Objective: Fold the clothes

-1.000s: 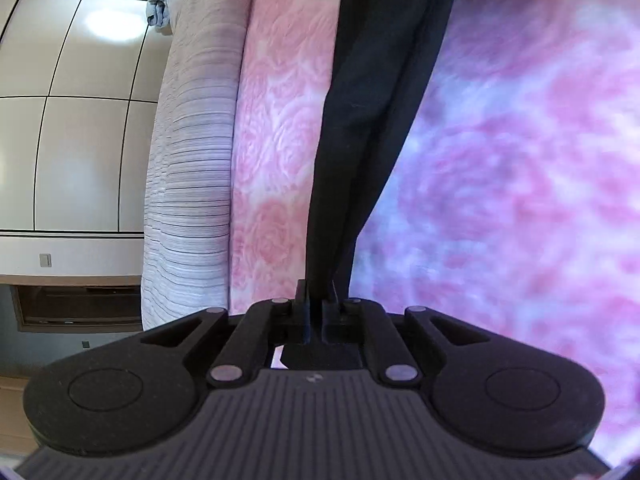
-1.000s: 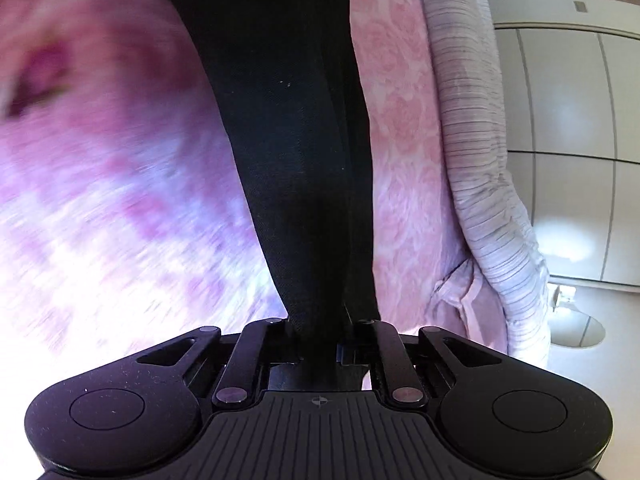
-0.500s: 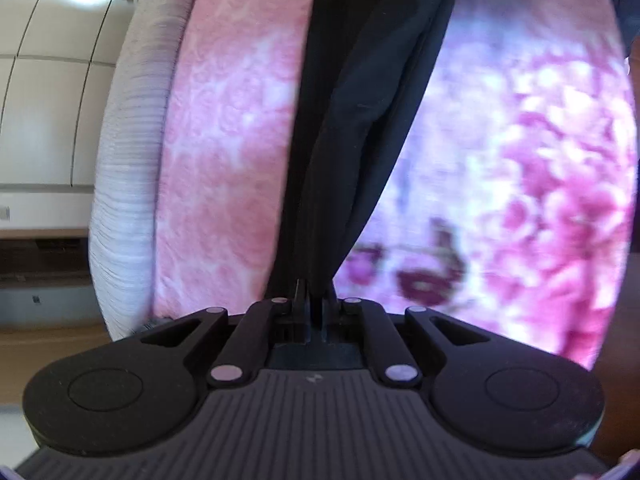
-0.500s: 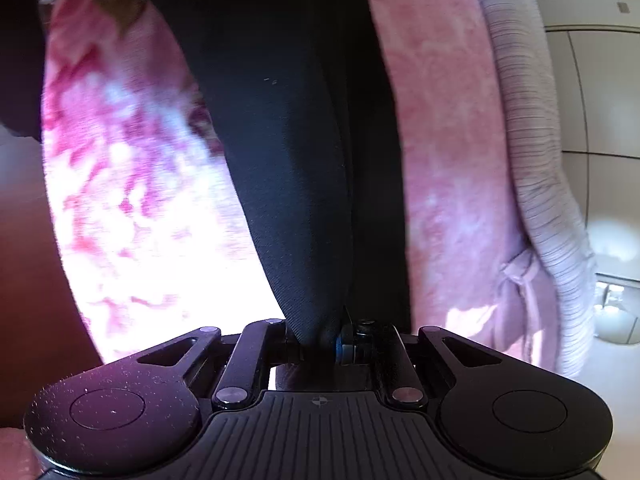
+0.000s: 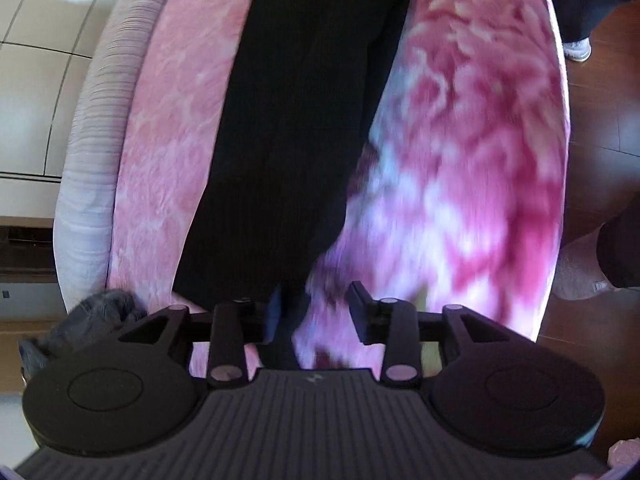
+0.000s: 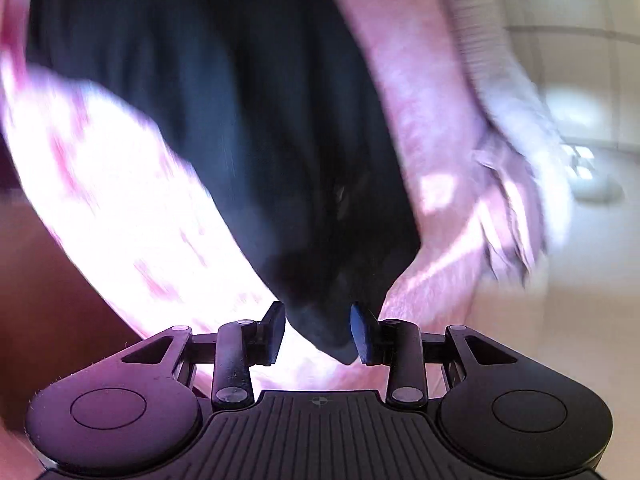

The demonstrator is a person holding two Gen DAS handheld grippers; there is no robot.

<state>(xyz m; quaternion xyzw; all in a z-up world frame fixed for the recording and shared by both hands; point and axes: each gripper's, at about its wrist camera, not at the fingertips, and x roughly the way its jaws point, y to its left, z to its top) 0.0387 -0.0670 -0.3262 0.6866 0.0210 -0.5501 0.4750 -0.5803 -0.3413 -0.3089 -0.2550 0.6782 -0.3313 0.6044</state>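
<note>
left claw: matte black body | ribbed centre plate with small cross mark | round disc each side | two link arms with silver pivot pins || right claw: same build | blue-faced pads

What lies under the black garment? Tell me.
The black garment lies on a pink floral blanket, which shows on both sides of it. Whatever is directly beneath the cloth is covered. A striped pale cover borders the blanket.

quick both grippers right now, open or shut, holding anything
left gripper: open, jaws just opened; black garment lies between them, not pinched.
right gripper: open, jaws just opened; garment corner between the pads, not gripped.
</note>
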